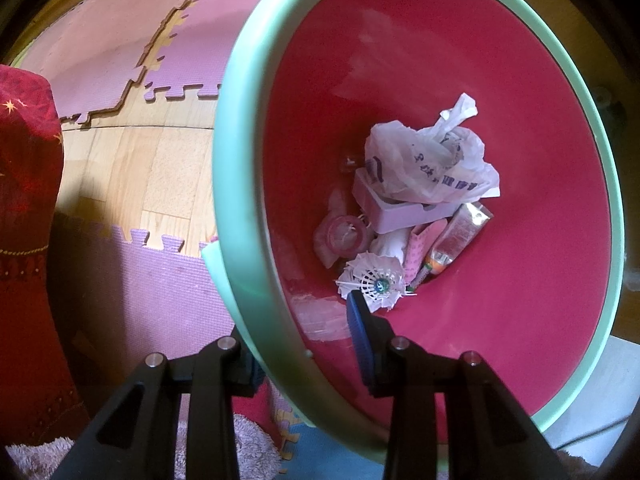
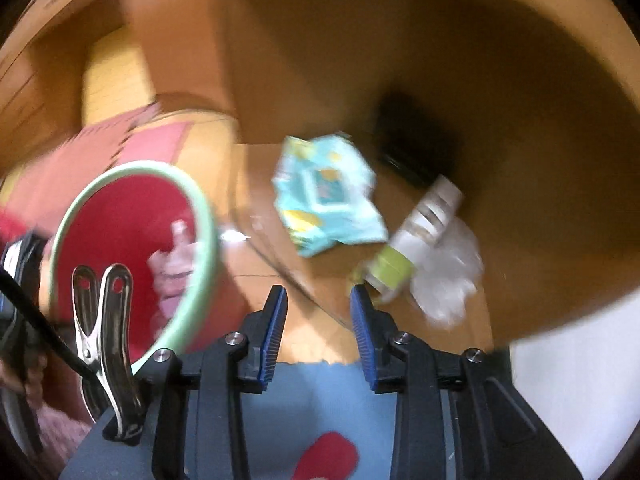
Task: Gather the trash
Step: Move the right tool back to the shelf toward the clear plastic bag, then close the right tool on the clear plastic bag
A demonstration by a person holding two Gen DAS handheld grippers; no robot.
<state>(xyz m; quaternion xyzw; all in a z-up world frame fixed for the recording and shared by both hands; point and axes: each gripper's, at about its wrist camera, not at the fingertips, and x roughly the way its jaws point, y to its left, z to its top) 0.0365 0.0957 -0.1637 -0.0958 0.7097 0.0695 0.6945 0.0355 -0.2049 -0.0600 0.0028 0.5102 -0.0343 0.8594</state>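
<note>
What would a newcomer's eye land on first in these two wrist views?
In the left wrist view, the bin, red inside with a mint-green rim, fills the frame; the left gripper straddles its rim, and a shuttlecock and white plastic bag lie among the trash at the bottom. In the blurred right wrist view, the open right gripper faces a light-blue packet and a green-capped bottle on the wooden floor.

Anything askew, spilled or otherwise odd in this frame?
The red bin with the green rim is tilted: the left claw straddles its rim, one finger inside. Litter lies loose on the wood floor ahead of the open right claw: a blue packet, a toppled green-capped bottle and crumpled clear plastic.
</note>
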